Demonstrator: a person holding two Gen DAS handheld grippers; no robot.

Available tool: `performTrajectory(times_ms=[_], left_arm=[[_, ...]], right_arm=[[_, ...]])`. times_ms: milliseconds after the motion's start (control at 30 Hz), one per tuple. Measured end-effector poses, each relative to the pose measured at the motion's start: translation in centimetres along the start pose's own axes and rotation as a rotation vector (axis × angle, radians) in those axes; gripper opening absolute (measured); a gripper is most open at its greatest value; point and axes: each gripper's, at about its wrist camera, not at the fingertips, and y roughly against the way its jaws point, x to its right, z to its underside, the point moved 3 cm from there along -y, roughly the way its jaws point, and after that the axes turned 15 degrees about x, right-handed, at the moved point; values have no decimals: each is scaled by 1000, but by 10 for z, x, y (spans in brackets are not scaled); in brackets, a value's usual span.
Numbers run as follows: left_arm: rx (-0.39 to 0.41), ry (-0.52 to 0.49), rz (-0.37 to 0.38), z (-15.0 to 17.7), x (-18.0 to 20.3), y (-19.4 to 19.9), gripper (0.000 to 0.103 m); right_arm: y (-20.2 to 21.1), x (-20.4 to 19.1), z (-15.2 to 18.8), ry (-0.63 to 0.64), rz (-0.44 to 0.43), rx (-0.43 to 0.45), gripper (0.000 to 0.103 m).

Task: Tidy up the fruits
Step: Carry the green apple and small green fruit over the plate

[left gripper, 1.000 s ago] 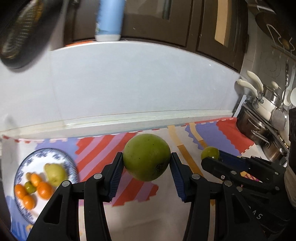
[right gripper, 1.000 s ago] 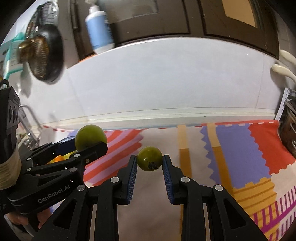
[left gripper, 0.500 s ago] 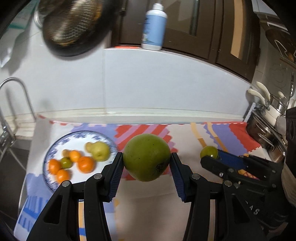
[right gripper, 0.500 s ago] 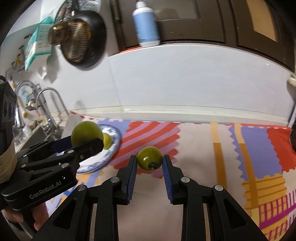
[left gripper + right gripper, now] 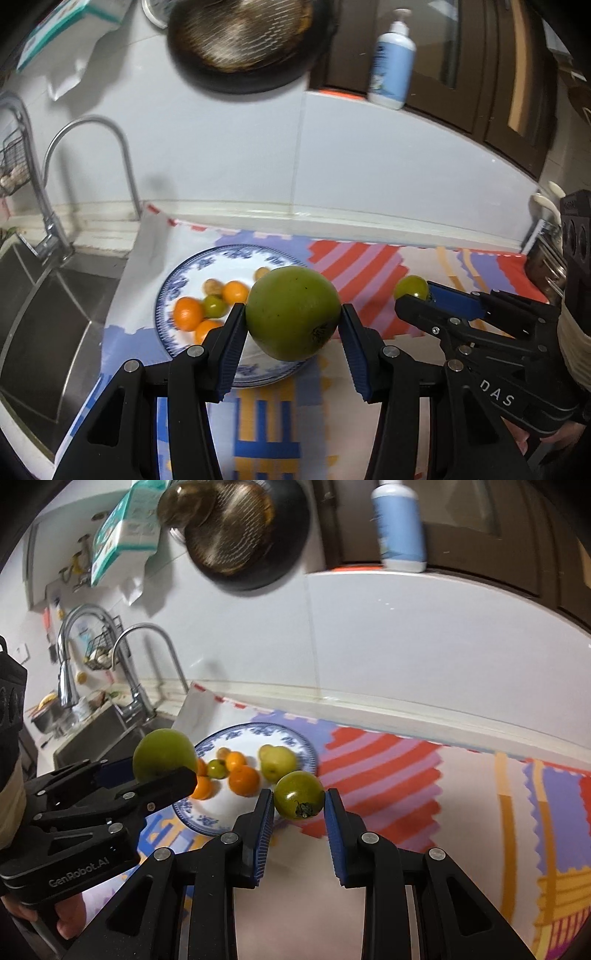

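My left gripper (image 5: 293, 321) is shut on a large green fruit (image 5: 292, 314) and holds it in the air over the near right part of a blue-patterned white plate (image 5: 173, 284). On the plate lie several oranges (image 5: 188, 313), small green fruits and a yellow-green pear (image 5: 277, 762). My right gripper (image 5: 299, 805) is shut on a small green tomato (image 5: 299, 798) with its dark stem end facing me, just off the plate's (image 5: 236, 733) right rim. In the right wrist view the left gripper's large green fruit (image 5: 164, 755) is at the left, above the plate's left side.
A colourful foam mat (image 5: 406, 775) covers the counter. A steel sink (image 5: 44, 317) with a curved tap (image 5: 92, 125) lies left of the plate. A dark pan (image 5: 243, 44) hangs on the white wall, a blue bottle (image 5: 393, 70) stands on the ledge, and pots (image 5: 550, 254) sit far right.
Both grippers have carried their fruits leftward. The plate has come from the far left edge to sit directly under and beside the held fruits, and the sink has come into view.
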Motion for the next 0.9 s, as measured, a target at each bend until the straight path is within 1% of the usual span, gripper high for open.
performTrajectory(times_ms=[233,533,667,900], left_arm=[[-58,38,-50,19,-30,-19,49],[-130,58,-71,39,-45,-47,49],[-155,64,-76,45,-49,-58,49],[-178,63,-74,51,-50,-70,49]], right_arm=[[-46,-21,7,49,-72,-67,29],[-106,-27,23,79,-144,-164,29],[-123,-28,31,85,-158,-195,29],[-136,-27,38,84,-171,-218,29]])
